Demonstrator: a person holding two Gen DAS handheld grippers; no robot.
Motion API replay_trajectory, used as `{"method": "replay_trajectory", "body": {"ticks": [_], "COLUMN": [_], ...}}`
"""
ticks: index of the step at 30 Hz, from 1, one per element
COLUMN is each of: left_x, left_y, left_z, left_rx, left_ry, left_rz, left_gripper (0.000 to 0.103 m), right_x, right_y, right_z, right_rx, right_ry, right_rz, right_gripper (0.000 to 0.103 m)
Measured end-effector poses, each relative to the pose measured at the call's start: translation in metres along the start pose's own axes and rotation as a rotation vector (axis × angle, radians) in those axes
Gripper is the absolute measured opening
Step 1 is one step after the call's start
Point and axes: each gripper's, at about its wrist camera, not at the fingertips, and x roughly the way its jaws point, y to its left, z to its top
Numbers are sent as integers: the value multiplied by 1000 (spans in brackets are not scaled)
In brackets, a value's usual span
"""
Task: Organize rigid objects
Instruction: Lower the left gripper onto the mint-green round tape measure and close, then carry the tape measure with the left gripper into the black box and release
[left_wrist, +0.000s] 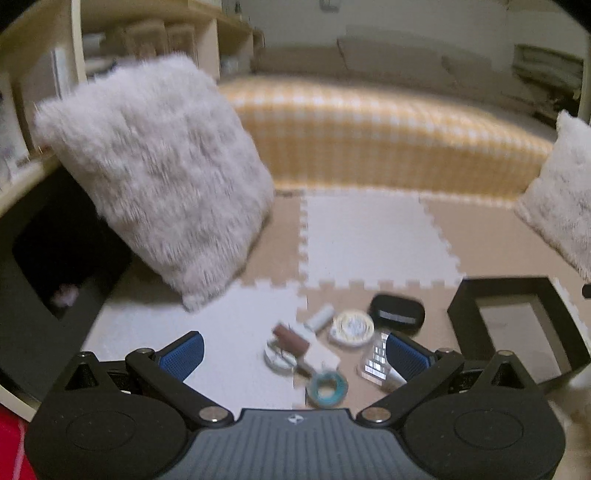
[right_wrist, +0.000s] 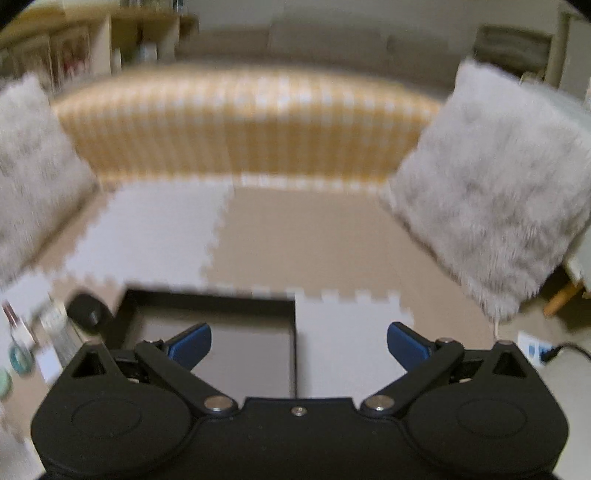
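Between the spread blue-padded fingers of the left gripper (left_wrist: 293, 350), which grips nothing, the left wrist view alone shows clearly the clutter on the beige-and-white foam puzzle mat (left_wrist: 369, 240): a teal tape ring (left_wrist: 327, 386), a round white tin (left_wrist: 351, 326), a black oval case (left_wrist: 397, 314), a brown cylinder (left_wrist: 290, 338). From the right wrist, the right gripper (right_wrist: 299, 347) hangs wide open and empty over a shallow black rectangular tray (right_wrist: 207, 295); shaggy grey cushions (right_wrist: 491, 214) flank it.
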Motion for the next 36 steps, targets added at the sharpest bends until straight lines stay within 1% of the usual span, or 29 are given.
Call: {"method": "replay_trajectory", "body": {"ticks": [1,2,3,4,5,7,8,10,12,14,16,18,20,23,26,27,29,30,33,36], "left_x": [5,12,16,21,26,36,39,48,57,65,74,84,95,108,118,120,123,126,130,128], "left_y": [2,5,7,10,12,17,19,23,24,24,22,20,18,17,22,24,27,29,30,24], "left_z": [-1,-2,-4,-5,-6,-7,-8,-10,-14,-18,-23,-28,-35,-40,-45,-46,-47,-47,-48,-46], "left_rx": [-9,-20,-27,-34,-38,-47,-50,-60,-66,-55,-39,-23,-6,11,-21,-34,-51,-62,-85,-65], "left_ry": [24,53,76,100,120,161,176,209,247,288,328,368,414,456,493,502,512,516,517,513], "left_rz": [-4,-7,-9,-14,-19,-39,-56,-78,-92,-102,-98,-90,-89,-74,-76,-76,-72,-69,-74,-78], "left_gripper": [103,103,103,103,103,101,100,93,90,85,80,76,74,70,69,68,63,58,53,52], "right_x": [6,14,19,23,27,34,38,48,54,55,55,55,57,62,61,61,61,61,62,62], "right_y": [-2,-5,-7,-8,-9,-10,-11,-13,-15,-16,-14,-11,-7,-3,-3,-3,-4,-4,-3,-2], "right_z": [-2,-5,-7,-9,-11,-14,-16,-18,-21,-22,-21,-21,-21,-21,-22,-22,-22,-23,-23,-23], "right_rx": [-3,-1,7,17,26,40,47,65,75,81,79,65,43,22,17,19,29,35,30,24], "right_ry": [34,73,99,121,145,183,207,275,312,316,317,319,333,347,342,340,342,344,346,345], "right_rz": [7,22,32,39,45,46,52,50,63,76,84,84,82,79,76,75,76,85,77,67], "right_gripper": [90,86,78,73,69,55,51,24,17,15,8,7,6,6,6,7,7,7,4,3]}}
